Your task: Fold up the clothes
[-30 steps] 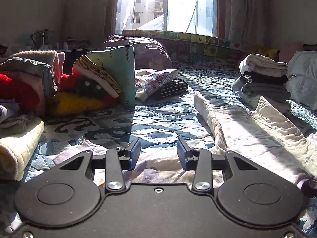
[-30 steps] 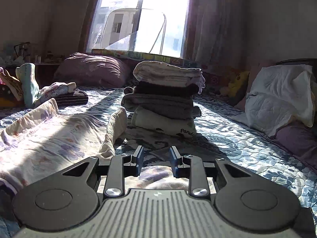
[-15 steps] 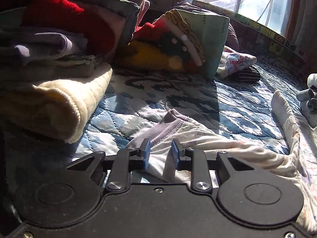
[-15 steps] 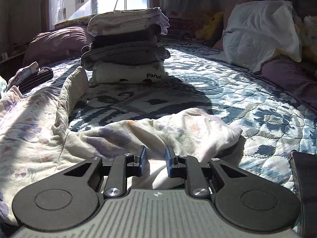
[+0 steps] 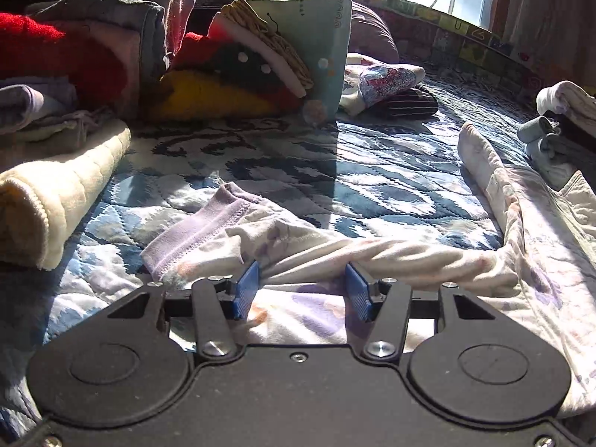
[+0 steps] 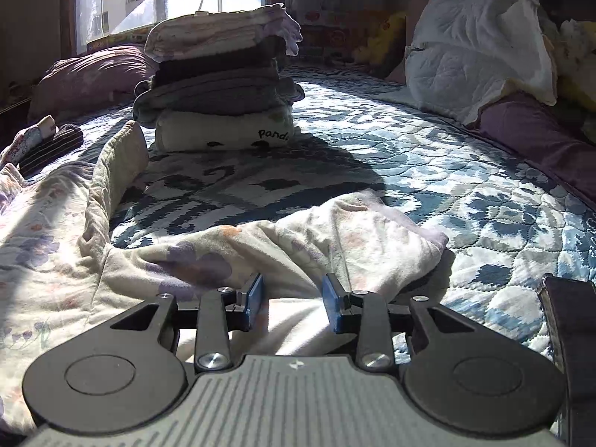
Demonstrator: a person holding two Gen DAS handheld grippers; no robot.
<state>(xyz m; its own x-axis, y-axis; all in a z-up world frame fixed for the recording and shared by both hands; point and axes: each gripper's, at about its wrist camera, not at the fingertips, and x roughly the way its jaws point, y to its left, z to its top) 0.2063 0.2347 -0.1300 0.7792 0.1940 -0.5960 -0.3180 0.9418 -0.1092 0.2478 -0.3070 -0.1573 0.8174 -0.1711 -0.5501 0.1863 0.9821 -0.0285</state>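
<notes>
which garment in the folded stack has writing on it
The cream bottom garment of the folded stack: it reads "panda" in black; the grey and striped ones above show none.

Cream floral garment (image 5: 428,257) — crumpled, spread flat on the quilt (image 5: 372,171).

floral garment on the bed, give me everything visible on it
The floral garment is soft, cream, thin-looking fabric with faded purple and peach flowers and a lilac ribbed cuff. It lies unfolded and wrinkled on the blue patterned quilt, one sleeve bunched at each end. The open left gripper and open right gripper each straddle a sleeve, the cloth between their blue pads. A cream edge stands up toward the folded stack.
</notes>
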